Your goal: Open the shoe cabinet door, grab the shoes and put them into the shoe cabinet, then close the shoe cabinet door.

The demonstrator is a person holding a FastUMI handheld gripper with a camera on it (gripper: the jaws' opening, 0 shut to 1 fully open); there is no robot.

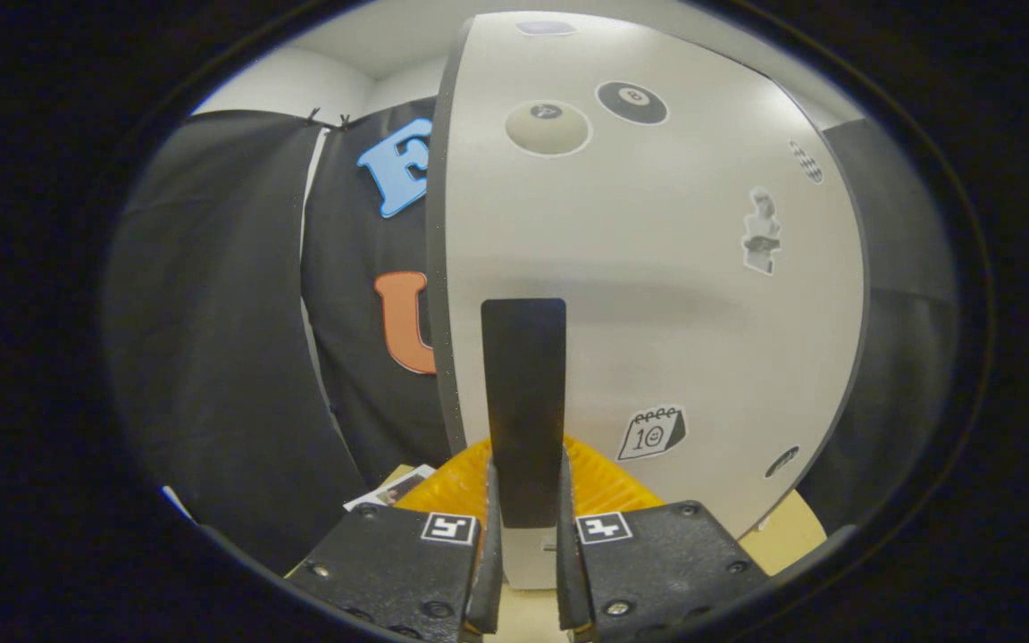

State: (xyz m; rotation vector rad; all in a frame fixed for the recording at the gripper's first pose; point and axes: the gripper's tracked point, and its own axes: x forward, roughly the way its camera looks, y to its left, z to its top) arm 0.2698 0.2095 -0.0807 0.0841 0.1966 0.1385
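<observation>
The claw is clamped, both fingers pressing on a flat black rectangular handle that rises from between them up a white, sticker-dotted shoe cabinet door directly ahead. Beyond the fingers lies a ribbed yellow object.

The claw and handle hide the orange thing.

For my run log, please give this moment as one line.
phase: door handle grasp | gripper: fingers shut on black handle | shoe cabinet door: white, stickers
</observation>
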